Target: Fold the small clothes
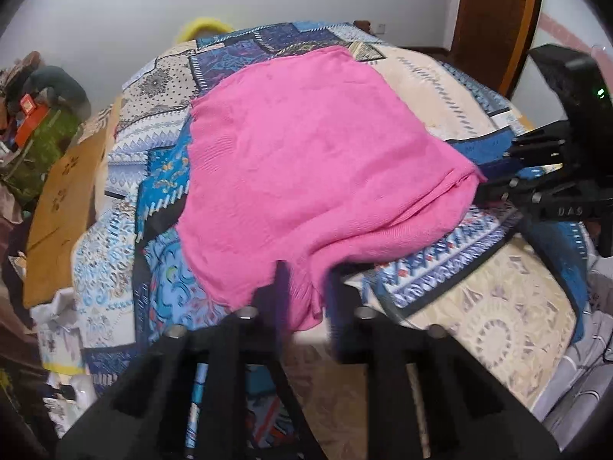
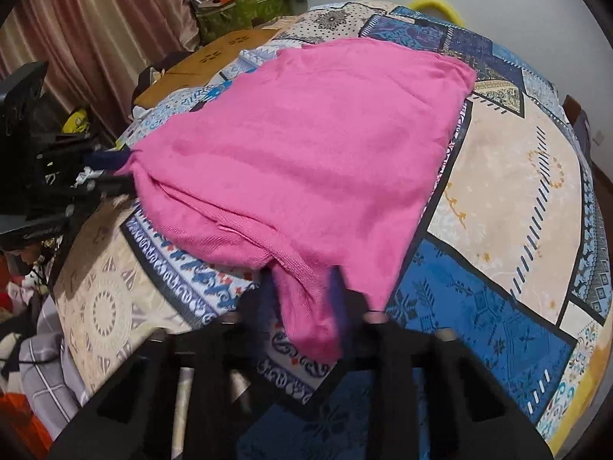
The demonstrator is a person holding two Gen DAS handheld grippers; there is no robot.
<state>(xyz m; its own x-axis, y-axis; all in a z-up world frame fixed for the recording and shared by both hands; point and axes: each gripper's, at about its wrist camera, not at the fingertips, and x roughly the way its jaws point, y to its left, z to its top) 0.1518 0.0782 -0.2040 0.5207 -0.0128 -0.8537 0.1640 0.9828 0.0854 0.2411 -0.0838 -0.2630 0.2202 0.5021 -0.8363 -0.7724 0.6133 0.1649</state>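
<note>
Down at the bottom of the left wrist view, my left gripper [image 1: 302,287] has its fingers [image 1: 282,280] pinched tight on the near corner of the pink garment [image 1: 318,153], a fold of knit bunched between them. In the right wrist view my right gripper [image 2: 306,287] is likewise clamped: its fingers [image 2: 339,283] squeeze the garment's other near corner, and a pink tail hangs below the grip at lower centre. Motion blur smears both sets of fingers.

Moving up the frame, the pink garment spreads across the middle of both views, lying on the patterned bedspread [image 1: 498,306] in blue, cream and white patches. Its near edge shows doubled layers and a seam. At the right edge of the left view I can see my right gripper coming in sideways, touching the garment's right corner; at the left edge of the right view, my left one does the same.

Further back, an orange-brown cloth [image 1: 61,199] lies at the left of the bed. Beyond it, upper left, a cluttered pile of boxes and bags [image 1: 34,122]. Top of frame: a yellow ring [image 1: 201,27] behind the bed, and a wooden door [image 1: 494,19] at upper right.
</note>
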